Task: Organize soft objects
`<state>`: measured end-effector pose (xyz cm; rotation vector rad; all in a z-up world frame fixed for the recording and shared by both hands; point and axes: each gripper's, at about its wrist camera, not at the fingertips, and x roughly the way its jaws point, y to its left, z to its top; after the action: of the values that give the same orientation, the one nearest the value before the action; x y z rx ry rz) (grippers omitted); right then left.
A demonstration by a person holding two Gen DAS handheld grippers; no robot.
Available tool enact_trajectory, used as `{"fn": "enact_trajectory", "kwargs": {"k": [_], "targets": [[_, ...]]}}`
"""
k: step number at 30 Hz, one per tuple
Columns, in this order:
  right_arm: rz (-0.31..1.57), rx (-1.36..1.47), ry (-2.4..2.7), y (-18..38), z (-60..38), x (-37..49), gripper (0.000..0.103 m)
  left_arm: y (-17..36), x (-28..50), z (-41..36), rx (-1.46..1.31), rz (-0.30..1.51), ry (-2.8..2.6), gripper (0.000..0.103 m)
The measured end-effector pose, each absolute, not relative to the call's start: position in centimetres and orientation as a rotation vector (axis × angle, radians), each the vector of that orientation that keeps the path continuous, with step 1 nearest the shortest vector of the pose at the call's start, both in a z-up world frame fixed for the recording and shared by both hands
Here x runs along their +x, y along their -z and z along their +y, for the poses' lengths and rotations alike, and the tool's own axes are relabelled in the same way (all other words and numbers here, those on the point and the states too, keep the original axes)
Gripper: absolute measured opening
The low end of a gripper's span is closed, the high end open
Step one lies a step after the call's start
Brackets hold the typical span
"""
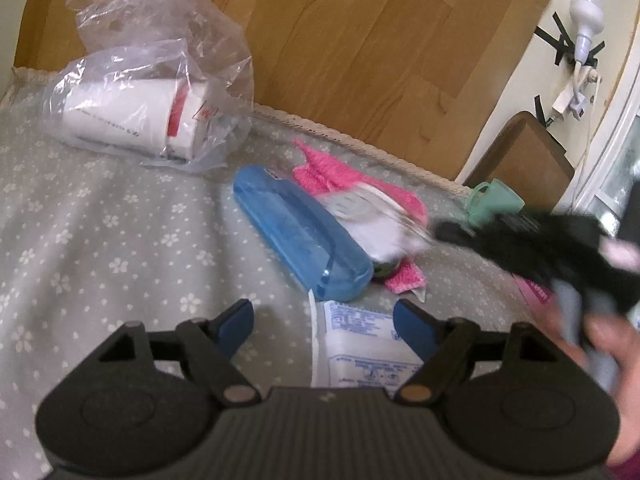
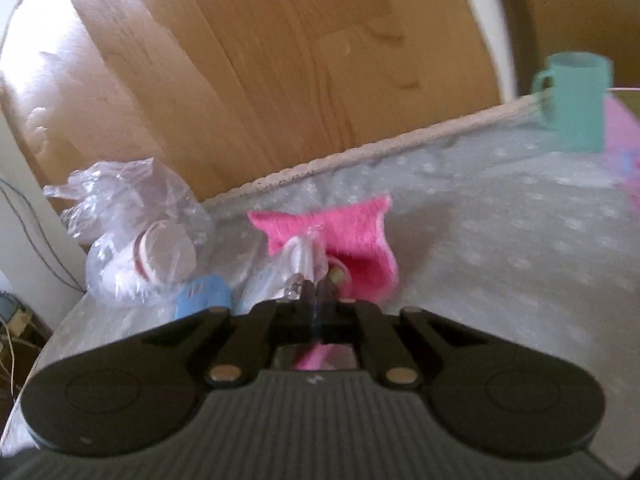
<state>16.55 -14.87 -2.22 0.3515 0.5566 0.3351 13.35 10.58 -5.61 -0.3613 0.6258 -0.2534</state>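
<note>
Pink knitted cloth (image 2: 360, 236) lies on the grey flowered bedspread (image 1: 100, 220), beside the blue case (image 1: 300, 236). Right tongs (image 2: 316, 292): jaws pinched together on a clear plastic packet (image 2: 300, 256) lying on the cloth, reaching in level from the right, blurred. Left tongs (image 1: 324, 316): jaws spread wide, empty, hovering low over a white printed pack (image 1: 356, 344). Bagged white cups (image 1: 132, 116) and a mint mug (image 2: 572, 100) lie well apart.

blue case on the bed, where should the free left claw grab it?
Grip the blue case across its narrow width near the rounded near end, coming from above. It lies flat and long; its far right side is crowded by the pink cloth. Left claw is open.
</note>
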Motion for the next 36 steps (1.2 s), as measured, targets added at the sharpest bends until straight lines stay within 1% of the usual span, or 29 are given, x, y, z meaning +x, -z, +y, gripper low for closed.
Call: {"fn": "enact_trajectory", "kwargs": {"k": [2,7,10,11,12,13,14,15,16,18,20,24,26,27,28,29,30,32,33,34,36], "targets": [[0.550,0.357,-0.320,2.3,-17.0,13.3,0.004,5.6,13.4,10.7,-0.367,0.624,0.254,0.080],[0.523,0.400,-0.236,4.0,-24.5,1.7,0.004,5.4,12.8,10.5,-0.364,0.596,0.284,0.080],[0.545,0.395,-0.149,6.3,-28.7,-5.5,0.004,4.9,12.0,9.3,-0.320,0.577,0.356,0.082],[0.547,0.388,-0.128,6.8,-29.5,-7.1,0.006,4.9,11.8,8.5,-0.304,0.585,0.386,0.084],[0.544,0.375,-0.118,7.3,-30.6,-9.4,0.011,4.6,11.4,7.4,-0.286,0.600,0.414,0.085],[0.538,0.365,-0.119,7.6,-31.0,-10.6,0.020,4.2,10.8,6.3,-0.268,0.606,0.430,0.085],[0.522,0.348,-0.123,7.7,-31.5,-12.2,0.033,3.8,10.1,5.1,-0.258,0.621,0.464,0.085],[0.502,0.333,-0.126,7.7,-31.6,-13.1,0.065,3.3,9.3,3.6,-0.256,0.644,0.516,0.085],[0.461,0.303,-0.134,7.6,-31.6,-14.3,0.083,2.8,8.5,2.1,-0.259,0.667,0.562,0.085],[0.395,0.200,-0.165,7.4,-30.4,-15.1,0.086,2.2,7.2,-1.0,-0.252,0.712,0.649,0.086],[0.383,0.091,-0.198,7.5,-29.1,-14.7,0.087,1.8,5.9,-4.3,-0.225,0.747,0.715,0.088],[0.410,-0.030,-0.260,9.0,-27.6,-12.9,0.090,2.4,4.9,-10.3,-0.166,0.831,0.787,0.101],[0.430,-0.061,-0.252,9.9,-27.4,-11.8,0.091,3.3,4.7,-12.5,-0.126,0.863,0.775,0.102],[0.423,-0.016,-0.268,10.2,-28.0,-11.4,0.091,4.3,4.8,-13.4,-0.126,0.901,0.776,0.102],[0.410,0.002,-0.269,10.2,-28.1,-11.3,0.078,4.4,4.1,-13.8,-0.117,0.855,0.764,0.098],[0.403,-0.003,-0.276,10.0,-27.9,-11.1,0.071,4.5,3.5,-14.5,-0.091,0.846,0.773,0.096],[0.397,-0.002,-0.276,9.9,-27.7,-11.0,0.067,4.4,2.8,-15.2,-0.063,0.839,0.789,0.093],[0.388,-0.005,-0.258,9.8,-27.6,-10.9,0.066,3.9,2.3,-15.9,-0.033,0.818,0.750,0.086],[0.378,-0.011,-0.248,9.8,-27.7,-10.8,0.065,3.5,2.4,-15.9,-0.041,0.812,0.746,0.079],[0.366,-0.004,-0.244,9.6,-27.8,-10.8,0.064,3.3,2.8,-15.4,-0.059,0.812,0.749,0.077],[0.310,0.031,-0.245,8.4,-28.4,-11.2,0.064,2.1,3.2,-14.4,-0.109,0.799,0.764,0.077]]}}
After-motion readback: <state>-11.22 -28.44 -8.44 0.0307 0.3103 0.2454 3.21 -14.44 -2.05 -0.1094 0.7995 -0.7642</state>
